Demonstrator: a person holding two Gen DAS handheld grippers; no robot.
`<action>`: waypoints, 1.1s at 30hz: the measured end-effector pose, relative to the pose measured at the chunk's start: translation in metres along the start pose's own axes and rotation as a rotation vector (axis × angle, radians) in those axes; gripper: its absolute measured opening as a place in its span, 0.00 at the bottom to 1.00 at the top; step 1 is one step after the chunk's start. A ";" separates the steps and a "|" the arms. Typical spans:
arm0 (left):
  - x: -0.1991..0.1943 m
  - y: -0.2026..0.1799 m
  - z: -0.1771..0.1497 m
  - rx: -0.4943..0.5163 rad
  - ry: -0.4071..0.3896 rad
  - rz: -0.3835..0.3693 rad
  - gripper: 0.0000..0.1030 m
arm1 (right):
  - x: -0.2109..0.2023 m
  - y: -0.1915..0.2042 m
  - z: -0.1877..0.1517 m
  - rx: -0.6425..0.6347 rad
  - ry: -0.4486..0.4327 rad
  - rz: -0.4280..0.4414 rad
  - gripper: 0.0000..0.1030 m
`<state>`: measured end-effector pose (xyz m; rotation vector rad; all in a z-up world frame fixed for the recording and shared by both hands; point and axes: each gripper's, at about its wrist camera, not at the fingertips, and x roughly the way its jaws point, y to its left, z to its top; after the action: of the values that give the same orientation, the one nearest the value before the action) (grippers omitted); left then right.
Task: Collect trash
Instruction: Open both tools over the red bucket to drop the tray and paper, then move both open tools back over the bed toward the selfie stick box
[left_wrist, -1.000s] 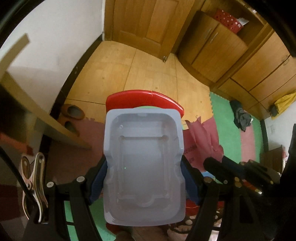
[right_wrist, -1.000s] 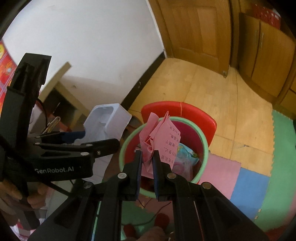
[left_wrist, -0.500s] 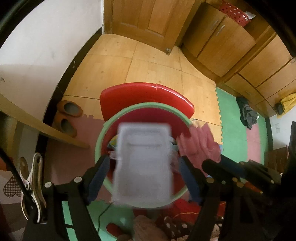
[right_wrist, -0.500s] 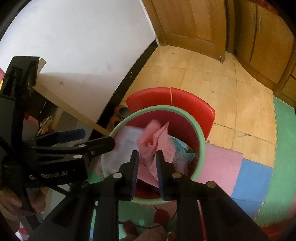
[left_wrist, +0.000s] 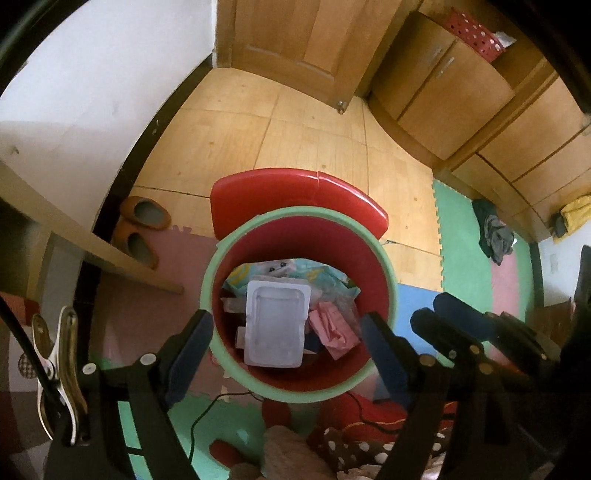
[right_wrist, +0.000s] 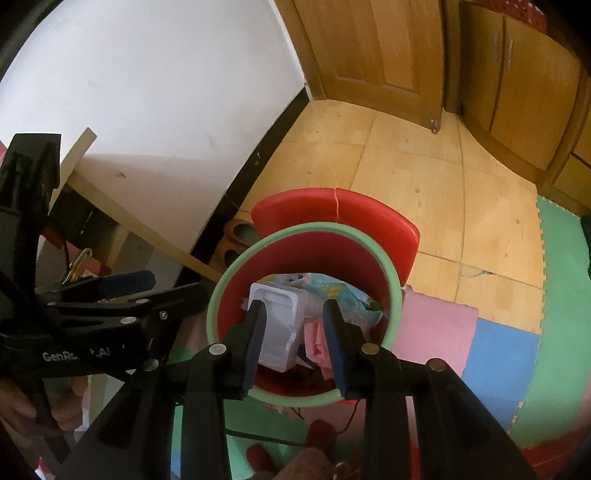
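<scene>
The white tray (left_wrist: 274, 325) lies inside the red bin (left_wrist: 299, 310), on top of the other rubbish, open side up. Its long axis runs from the near rim of the bin towards the far rim, one short end close to the near wall and the other pointing at the red lid (left_wrist: 295, 195) that stands up behind the bin. It leans a little, near end lower. Just right of it, touching its edge, sits a crumpled pink paper (left_wrist: 332, 328), and past its far end a pale blue printed wrapper (left_wrist: 314, 275) lies against the far wall.

The left gripper (left_wrist: 286, 349) hangs over the bin's near rim, its jaws wide apart and opening, nothing between them; the tray lies free below. The right gripper (right_wrist: 293, 341) points down into the bin from the near side, jaws partly apart and opening, gripping nothing; the pink paper shows loose beneath them.

The bin stands where the foam mats (left_wrist: 476, 236) meet the wooden floor (left_wrist: 295, 140). A pair of slippers (left_wrist: 142, 229) lies left of it by the wall.
</scene>
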<state>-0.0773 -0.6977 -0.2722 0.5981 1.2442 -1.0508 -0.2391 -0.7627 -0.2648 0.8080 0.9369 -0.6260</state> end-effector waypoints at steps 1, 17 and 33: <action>-0.003 0.001 0.000 -0.006 -0.003 -0.001 0.84 | -0.003 0.002 0.000 -0.004 -0.003 0.002 0.32; -0.076 0.011 -0.019 -0.076 -0.069 -0.006 0.84 | -0.058 0.034 -0.001 -0.051 -0.067 0.003 0.32; -0.174 0.021 -0.045 -0.148 -0.154 -0.020 0.84 | -0.134 0.092 0.001 -0.109 -0.171 0.071 0.32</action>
<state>-0.0753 -0.5962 -0.1221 0.3846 1.1821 -0.9930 -0.2303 -0.6956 -0.1168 0.6770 0.7762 -0.5678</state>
